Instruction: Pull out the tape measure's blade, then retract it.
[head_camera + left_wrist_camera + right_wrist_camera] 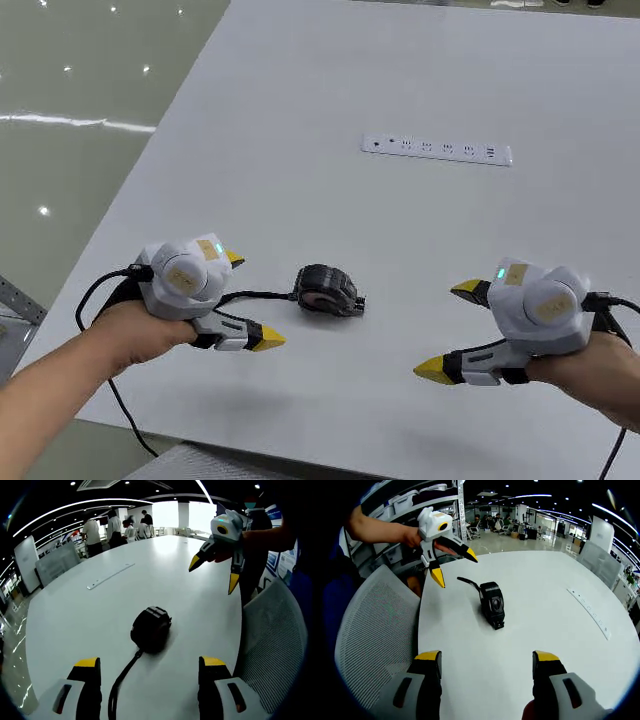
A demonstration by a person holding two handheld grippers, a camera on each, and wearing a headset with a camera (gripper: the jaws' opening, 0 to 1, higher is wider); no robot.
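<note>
Head view looks down on a pale grey tabletop with a black tape measure lying on its side near the front edge, between two hand-held tools. The left tongs sit just to its left and the right tongs are further off to its right. Both have their yellow-tipped jaws spread wide, holding nothing and touching nothing. A thin black cord trails from the tape measure's case toward the left tongs. The case's small front end, where the blade would come out, points toward the right tongs. No blade is drawn out, so the task seems not yet begun: gripping the case, pulling the blade and letting it retract are all left to do. A white power strip lies further back, well apart.
</note>
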